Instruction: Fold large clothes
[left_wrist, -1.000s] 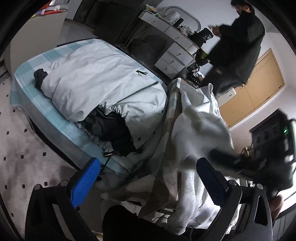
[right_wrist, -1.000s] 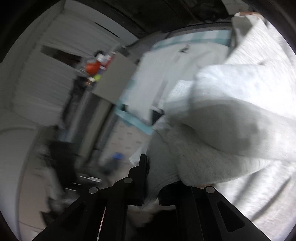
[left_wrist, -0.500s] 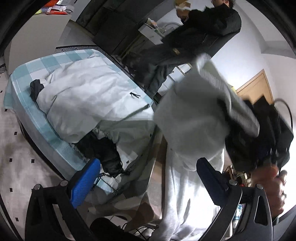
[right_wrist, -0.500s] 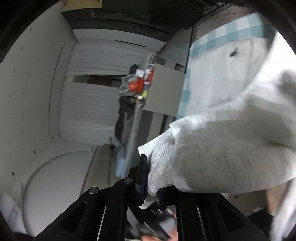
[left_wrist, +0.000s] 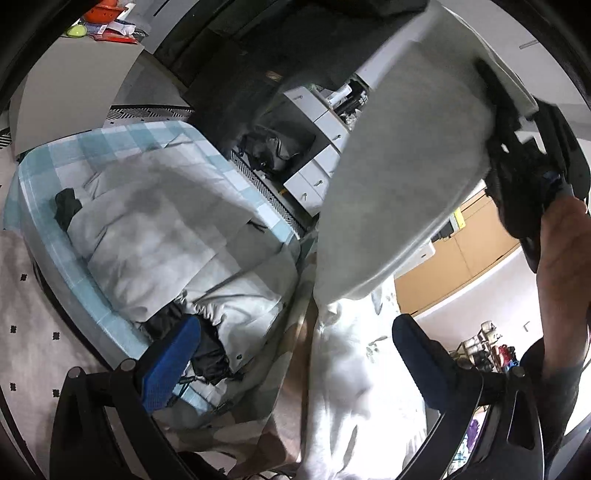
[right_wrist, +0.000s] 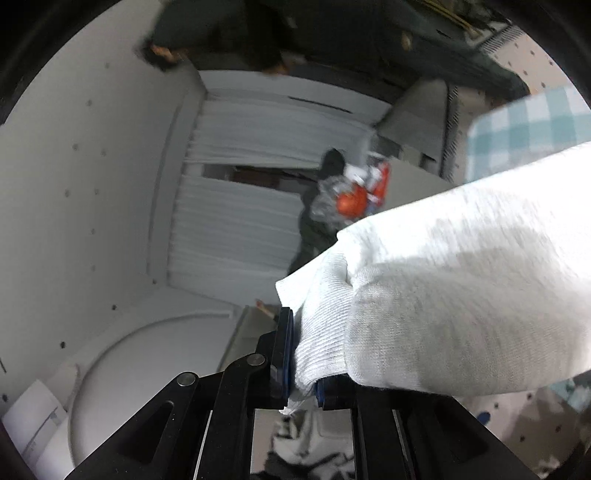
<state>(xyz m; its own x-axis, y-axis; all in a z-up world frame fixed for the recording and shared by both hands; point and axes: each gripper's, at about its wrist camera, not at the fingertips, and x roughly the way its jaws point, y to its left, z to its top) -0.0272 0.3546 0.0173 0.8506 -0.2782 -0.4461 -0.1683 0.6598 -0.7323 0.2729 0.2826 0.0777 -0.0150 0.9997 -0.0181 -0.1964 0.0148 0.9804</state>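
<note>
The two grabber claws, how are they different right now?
The left gripper is open, with nothing between its blue pads; the right gripper is shut on the ribbed cuff of the grey sweatshirt. The left gripper points down at the pale jacket on the checked bed; the right gripper is raised, holding cloth in the air. Both have black frames and blue pads.
</note>
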